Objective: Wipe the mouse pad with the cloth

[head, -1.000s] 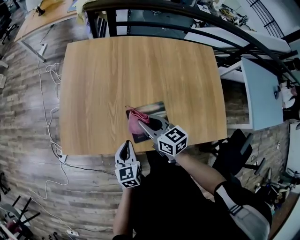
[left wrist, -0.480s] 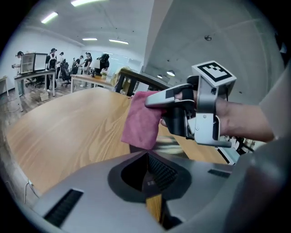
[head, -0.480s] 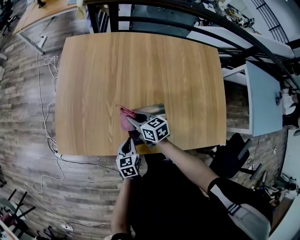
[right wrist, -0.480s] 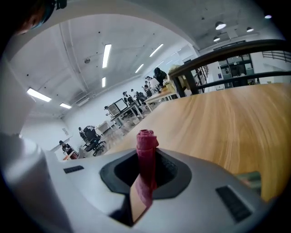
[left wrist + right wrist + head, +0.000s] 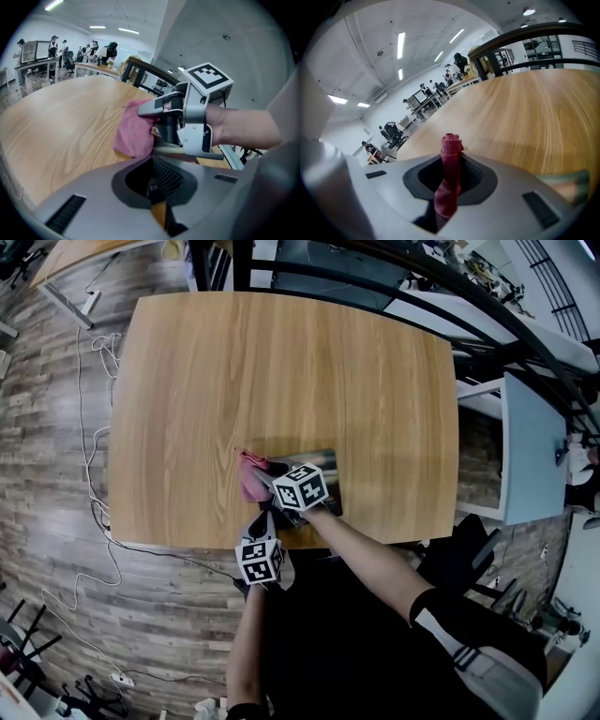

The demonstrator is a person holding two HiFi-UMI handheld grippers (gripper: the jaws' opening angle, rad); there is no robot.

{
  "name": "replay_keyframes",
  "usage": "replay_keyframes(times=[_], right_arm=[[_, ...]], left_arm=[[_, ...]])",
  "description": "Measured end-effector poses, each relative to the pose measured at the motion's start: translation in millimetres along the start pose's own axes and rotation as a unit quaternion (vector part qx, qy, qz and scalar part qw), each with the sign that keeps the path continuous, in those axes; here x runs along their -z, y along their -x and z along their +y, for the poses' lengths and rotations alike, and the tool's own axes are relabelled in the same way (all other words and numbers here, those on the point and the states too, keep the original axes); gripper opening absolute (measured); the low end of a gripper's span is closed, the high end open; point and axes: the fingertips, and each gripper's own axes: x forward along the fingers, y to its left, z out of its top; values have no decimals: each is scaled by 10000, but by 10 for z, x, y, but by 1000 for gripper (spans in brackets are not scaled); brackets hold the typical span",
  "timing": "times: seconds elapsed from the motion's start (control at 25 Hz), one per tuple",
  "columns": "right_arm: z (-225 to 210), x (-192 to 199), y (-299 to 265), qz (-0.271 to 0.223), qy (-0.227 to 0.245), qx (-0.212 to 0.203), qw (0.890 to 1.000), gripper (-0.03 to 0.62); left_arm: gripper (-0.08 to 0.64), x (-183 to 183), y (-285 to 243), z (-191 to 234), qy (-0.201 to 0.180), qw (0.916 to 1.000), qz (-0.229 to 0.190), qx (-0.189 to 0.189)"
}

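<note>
A dark mouse pad [image 5: 324, 465] lies near the front edge of the wooden table [image 5: 281, 371]. My right gripper [image 5: 262, 475] is low over the pad's left end, shut on a pink cloth [image 5: 249, 476] that bunches out past its tips onto the wood. In the right gripper view the cloth [image 5: 449, 176] stands pinched between the jaws. My left gripper [image 5: 265, 517] is shut with nothing in it, its tips at the pad's near-left corner. Its own view shows the cloth [image 5: 134, 133] and the right gripper [image 5: 185, 123] just ahead.
The table's front edge [image 5: 187, 547] runs just behind the left gripper. Dark railings [image 5: 375, 287] and a pale desk [image 5: 530, 446] stand beyond the table's far and right sides. Cables [image 5: 94, 474] trail on the wood floor at the left.
The right gripper has slid left over the pad with the cloth. The left gripper has moved forward from below the table edge to the pad's near corner.
</note>
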Motion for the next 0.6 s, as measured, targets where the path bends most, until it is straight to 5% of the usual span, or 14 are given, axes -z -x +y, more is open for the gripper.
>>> replay_keyframes(times=[0.6], right_arm=[[-240,176,-217,588,179,134,9980,68]], left_arm=[[23,276,-258,59,400,9971,622,-194]])
